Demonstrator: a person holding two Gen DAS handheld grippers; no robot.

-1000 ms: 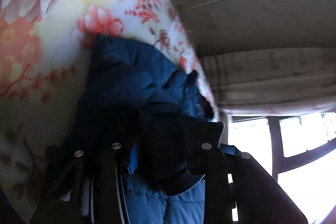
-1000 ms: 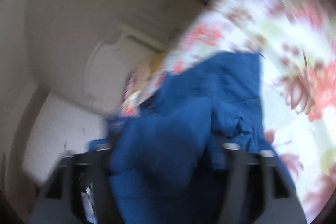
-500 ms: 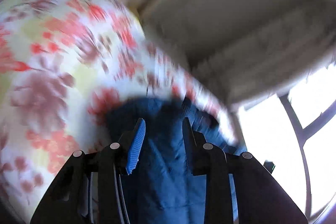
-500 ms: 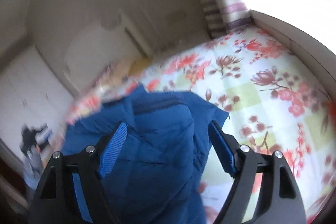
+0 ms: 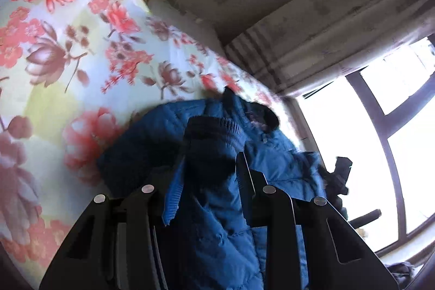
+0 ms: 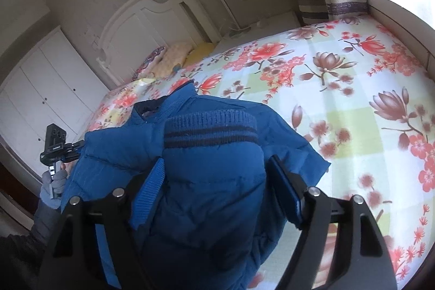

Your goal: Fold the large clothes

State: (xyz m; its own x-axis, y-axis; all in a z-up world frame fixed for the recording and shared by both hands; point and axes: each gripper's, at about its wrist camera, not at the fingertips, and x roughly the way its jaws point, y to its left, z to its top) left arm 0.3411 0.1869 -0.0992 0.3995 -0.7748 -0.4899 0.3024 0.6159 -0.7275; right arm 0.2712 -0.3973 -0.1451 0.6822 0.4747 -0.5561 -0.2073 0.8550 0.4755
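Across the lower half of both views lies one blue padded jacket (image 6: 217,181) on one floral bedsheet (image 6: 353,99), each of its two ribbed cuffs pinched, one by the left gripper (image 5: 209,173), one by the wider-set right gripper (image 6: 217,181), whose jaws have just been closing.

Two close wrist fisheyes angled down over one blue jacket (image 5: 217,222) (shared) and floral bed (image 6: 353,99).
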